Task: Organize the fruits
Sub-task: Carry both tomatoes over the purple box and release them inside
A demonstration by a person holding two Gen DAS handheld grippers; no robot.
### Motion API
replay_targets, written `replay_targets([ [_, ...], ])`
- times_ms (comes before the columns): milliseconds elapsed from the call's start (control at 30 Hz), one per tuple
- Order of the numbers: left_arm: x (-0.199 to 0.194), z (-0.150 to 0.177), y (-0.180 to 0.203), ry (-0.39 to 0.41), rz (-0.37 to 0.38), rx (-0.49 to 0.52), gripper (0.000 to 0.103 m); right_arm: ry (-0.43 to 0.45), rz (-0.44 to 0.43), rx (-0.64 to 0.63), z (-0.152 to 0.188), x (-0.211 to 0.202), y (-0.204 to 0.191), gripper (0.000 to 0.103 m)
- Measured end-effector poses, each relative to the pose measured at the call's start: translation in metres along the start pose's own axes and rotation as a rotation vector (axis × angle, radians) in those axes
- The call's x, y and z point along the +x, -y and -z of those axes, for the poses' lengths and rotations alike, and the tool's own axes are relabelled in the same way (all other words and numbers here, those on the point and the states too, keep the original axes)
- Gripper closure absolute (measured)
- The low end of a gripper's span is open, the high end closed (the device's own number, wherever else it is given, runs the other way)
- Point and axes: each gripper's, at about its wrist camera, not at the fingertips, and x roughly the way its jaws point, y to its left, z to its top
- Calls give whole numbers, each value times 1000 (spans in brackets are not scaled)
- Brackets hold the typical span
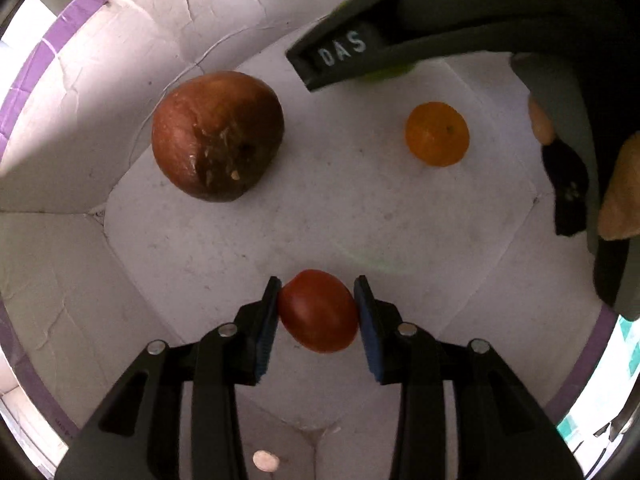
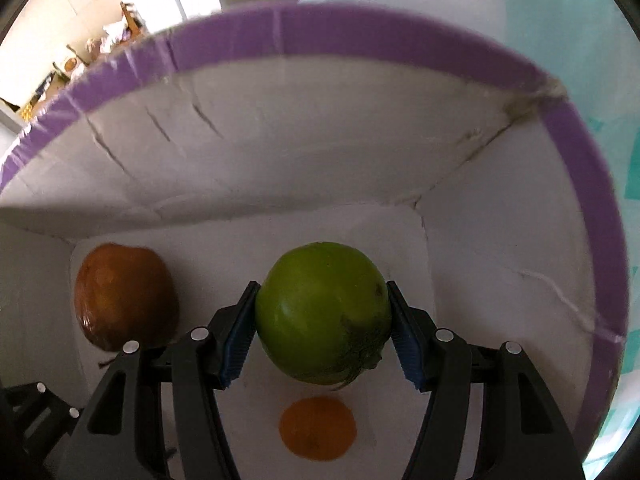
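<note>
Only leftward, red fruit (image 1: 318,312); rightward, green fruit (image 2: 323,313)

Two fisheye views, each from a camera mounted on a hand-held tool and looking forward along its two fingers. The left wrist view faces almost straight down into a white box with a purple rim (image 1: 52,36), very near its floor. The right wrist view also looks steeply down into the same box (image 2: 360,24), from slightly higher, catching a far wall and some of the room beyond. Both views share the box floor, the big brown fruit (image 1: 218,136) (image 2: 126,296) and the small orange fruit (image 1: 437,134) (image 2: 317,428) (the right tool's body also crosses the left view's upper right).
</note>
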Motion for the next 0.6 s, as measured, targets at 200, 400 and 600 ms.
replay_targets([
  [200, -10, 1, 6, 42, 49, 8, 18, 55, -18, 67, -4, -16, 4, 26],
  [400, -40, 6, -1, 143, 107, 1, 18, 163, 25, 130, -1, -87, 9, 23],
  [600, -117, 19, 13, 340, 67, 127, 17, 266, 118, 240, 34, -206, 23, 22],
])
